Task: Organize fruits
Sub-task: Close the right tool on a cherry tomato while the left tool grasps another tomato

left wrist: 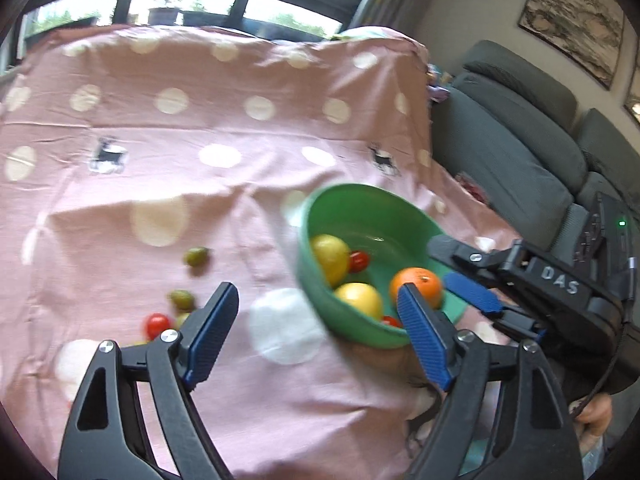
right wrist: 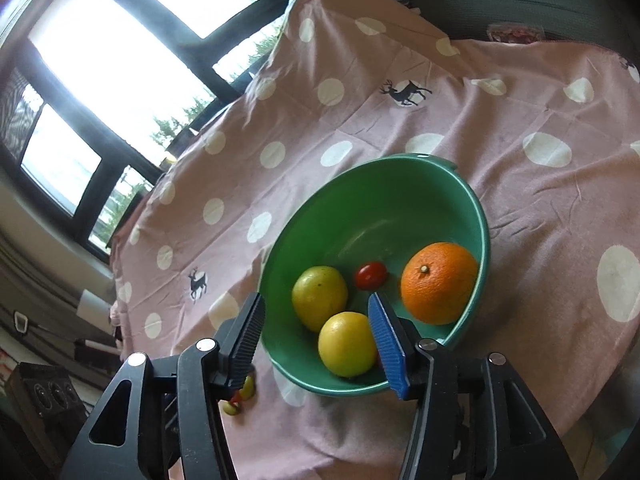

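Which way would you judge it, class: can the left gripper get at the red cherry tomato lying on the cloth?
Probably yes: the left gripper is open and empty, and nothing covers the red tomato beside it.

Both the left gripper point(left wrist: 316, 336) and the right gripper point(right wrist: 316, 342) have black plastic arms with triangular cut-outs, silver screws at the joints, and ribbed blue pads on the fingers point(left wrist: 422, 338). The right gripper's black body carries raised letters "DAS", a small green light and a thin black cable.
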A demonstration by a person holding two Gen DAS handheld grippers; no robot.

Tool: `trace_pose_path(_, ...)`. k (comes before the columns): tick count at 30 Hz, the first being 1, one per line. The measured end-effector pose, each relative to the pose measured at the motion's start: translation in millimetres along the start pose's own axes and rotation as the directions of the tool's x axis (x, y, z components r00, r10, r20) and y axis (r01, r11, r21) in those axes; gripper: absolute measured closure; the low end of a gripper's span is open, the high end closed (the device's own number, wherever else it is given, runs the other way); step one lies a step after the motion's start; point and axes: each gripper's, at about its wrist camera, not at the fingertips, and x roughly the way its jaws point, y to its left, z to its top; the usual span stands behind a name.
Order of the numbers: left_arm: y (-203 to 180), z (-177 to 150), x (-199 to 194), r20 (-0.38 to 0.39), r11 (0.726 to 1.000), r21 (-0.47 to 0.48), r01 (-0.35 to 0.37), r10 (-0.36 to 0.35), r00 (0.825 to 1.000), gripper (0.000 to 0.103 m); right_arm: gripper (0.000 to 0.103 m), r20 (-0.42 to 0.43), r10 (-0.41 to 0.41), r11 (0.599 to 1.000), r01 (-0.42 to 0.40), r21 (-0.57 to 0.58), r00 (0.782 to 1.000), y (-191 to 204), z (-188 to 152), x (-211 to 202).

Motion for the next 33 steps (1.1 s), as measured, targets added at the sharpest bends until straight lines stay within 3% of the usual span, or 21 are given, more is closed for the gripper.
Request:
trace_pose_path(3, 22.2, -3.3, -19.3, 0.025, 0.994, -0.036, -0.099, 0.100, 0.995, 0.013, 0.046, -0.016, 0.017, 0.999, -0.018, -0.051, 1.000, 16.8, -5.4, 2.2)
trace_pose_path(7, 56.0, -16.2, -43.9, 0.037, 0.976, -0.090, -0.200, 0.204, 0.978, 0.011, 0.046, -0.081, 0.057, 0.991, -0.066, -0.115, 0.995, 41.4, -14.7, 13.4)
trace_pose_path(10, 80.2, -29.7, -55.4, -0.005, 0.952, -0.138, -0.273, 0.275, 0.961, 0.009, 0.044, -0.159, 0.109, 0.980, -0.133, -0.146, 0.981, 60.1, -23.8, 22.7)
trace_pose_path(11, 89.6, -34.4, -57.4, -0.023, 0.942, -0.157, -0.296, 0.296, 0.955, 0.009, 0.039, -0.179, 0.121, 0.976, -0.150, -0.159, 0.976, 66.6, -27.4, 25.9)
trace_pose_path(14, 110.1, -46.4, -59.2, -0.078, 0.916, -0.193, -0.351, 0.342, 0.936, 0.009, 0.037, -0.209, 0.116, 0.962, -0.163, -0.221, 0.971, 88.7, -40.4, 37.0)
trace_pose_path(16, 119.4, -54.8, -60.7, -0.109, 0.907, -0.215, -0.363, 0.347, 0.932, 0.010, 0.037, -0.237, 0.093, 0.956, -0.153, -0.251, 0.967, 101.9, -49.2, 49.5)
trace_pose_path(20, 127.5, -63.4, -59.5, -0.136, 0.910, -0.251, -0.330, 0.305, 0.943, 0.011, 0.037, -0.324, 0.087, 0.948, -0.179, -0.265, 0.942, 116.9, -64.2, 77.8)
trace_pose_path(22, 127.7, -64.0, -57.8, -0.144, 0.910, -0.251, -0.329, 0.301, 0.943, 0.014, 0.042, -0.362, 0.065, 0.942, -0.177, -0.285, 0.930, 123.5, -72.5, 93.2)
trace_pose_path(24, 128.7, -65.1, -55.0, -0.159, 0.911, -0.254, -0.326, 0.293, 0.943, 0.017, 0.055, -0.391, 0.026, 0.936, -0.159, -0.313, 0.920, 129.9, -79.0, 106.2)
trace_pose_path(27, 132.1, -67.6, -49.0, -0.188, 0.912, -0.269, -0.311, 0.267, 0.945, 0.026, 0.063, -0.420, -0.028, 0.927, -0.134, -0.351, 0.907, 137.7, -89.7, 125.0)
trace_pose_path(33, 136.6, -71.8, -39.2, -0.221, 0.910, -0.284, -0.302, 0.244, 0.944, 0.037, 0.067, -0.420, -0.086, 0.912, -0.098, -0.398, 0.903, 143.0, -97.2, 140.1)
